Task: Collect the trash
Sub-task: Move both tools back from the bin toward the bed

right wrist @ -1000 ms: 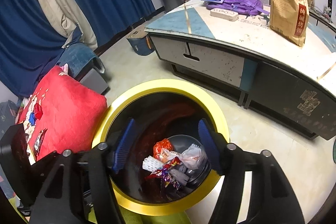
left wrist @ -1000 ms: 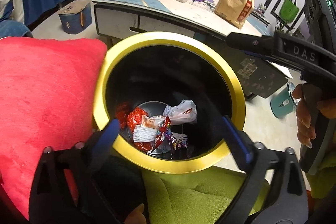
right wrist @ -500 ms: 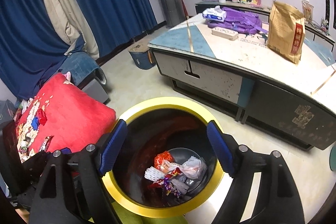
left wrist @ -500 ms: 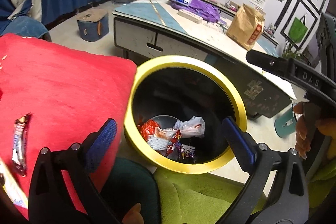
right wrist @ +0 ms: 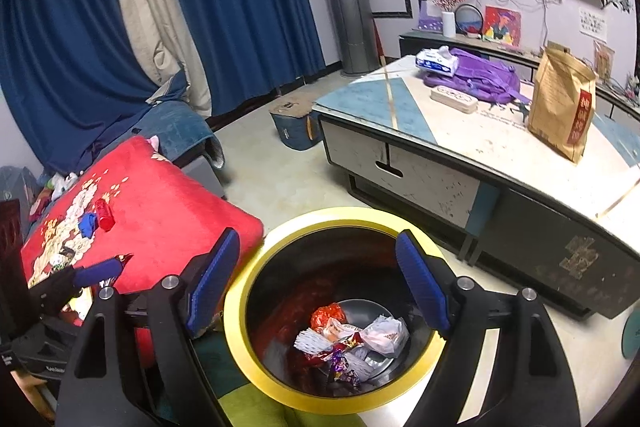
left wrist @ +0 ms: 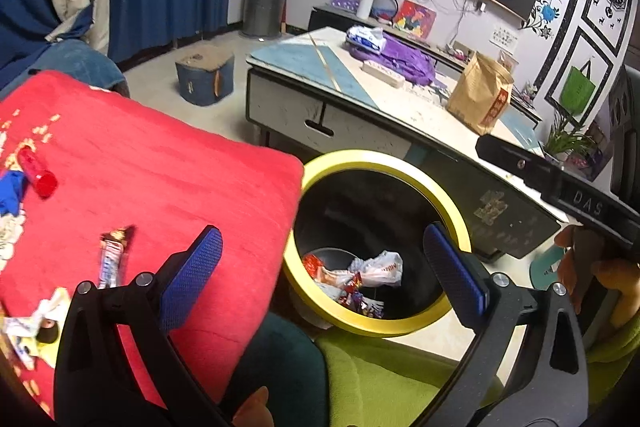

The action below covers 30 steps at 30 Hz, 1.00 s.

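Observation:
A black bin with a yellow rim stands on the floor, with crumpled wrappers at its bottom. My left gripper hangs open above the bin's near left edge, nothing between its blue pads. My right gripper is also open and empty, over the bin's mouth. On the red cushion left of the bin lie a candy bar wrapper, a red tube, a blue scrap and white wrappers.
A low table behind the bin carries a brown paper bag, a purple bag and a tissue pack. A blue box sits on the floor. Green fabric lies below the grippers. A hand holds the right tool.
Both grippers have risen and drawn back from the bin. The left view has swung left, bringing the cushion's litter into sight. The right jaws have widened.

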Each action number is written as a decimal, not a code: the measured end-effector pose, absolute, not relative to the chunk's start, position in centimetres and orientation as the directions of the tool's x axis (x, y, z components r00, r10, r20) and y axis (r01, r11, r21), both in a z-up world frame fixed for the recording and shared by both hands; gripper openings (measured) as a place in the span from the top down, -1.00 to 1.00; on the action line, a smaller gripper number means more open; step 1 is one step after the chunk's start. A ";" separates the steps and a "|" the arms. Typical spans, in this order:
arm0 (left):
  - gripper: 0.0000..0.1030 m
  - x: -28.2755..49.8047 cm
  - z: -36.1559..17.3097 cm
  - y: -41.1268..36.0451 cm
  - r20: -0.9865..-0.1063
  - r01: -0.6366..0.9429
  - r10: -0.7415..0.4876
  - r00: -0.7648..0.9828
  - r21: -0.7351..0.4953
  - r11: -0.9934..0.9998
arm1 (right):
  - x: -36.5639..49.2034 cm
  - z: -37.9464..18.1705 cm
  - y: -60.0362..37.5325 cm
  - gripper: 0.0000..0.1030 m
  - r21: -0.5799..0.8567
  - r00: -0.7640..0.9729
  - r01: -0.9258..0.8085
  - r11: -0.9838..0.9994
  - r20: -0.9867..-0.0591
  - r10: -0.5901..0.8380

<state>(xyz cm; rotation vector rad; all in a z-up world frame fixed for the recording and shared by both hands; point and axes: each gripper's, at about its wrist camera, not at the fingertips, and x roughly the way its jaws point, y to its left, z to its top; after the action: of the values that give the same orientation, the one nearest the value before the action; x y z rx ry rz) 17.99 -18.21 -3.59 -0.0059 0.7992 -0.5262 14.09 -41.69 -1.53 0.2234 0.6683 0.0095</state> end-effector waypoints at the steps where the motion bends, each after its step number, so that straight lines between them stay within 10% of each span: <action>1: -0.79 18.0 -3.3 -17.9 -0.676 0.446 -0.453 0.581 -0.202 0.872 | 14.0 -1.3 -41.3 -0.51 0.206 0.789 0.054 0.977 -0.609 0.085; 30: -0.80 17.2 2.4 -6.3 -0.533 0.211 -0.272 0.801 -0.174 0.962 | 12.3 2.0 -29.6 -0.53 0.141 0.798 -0.205 0.968 -0.549 0.249</action>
<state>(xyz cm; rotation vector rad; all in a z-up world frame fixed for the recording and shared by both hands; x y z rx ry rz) 17.16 -6.33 2.43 -0.1083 0.5869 -0.2597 12.29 -29.60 1.99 0.0755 0.5991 0.2441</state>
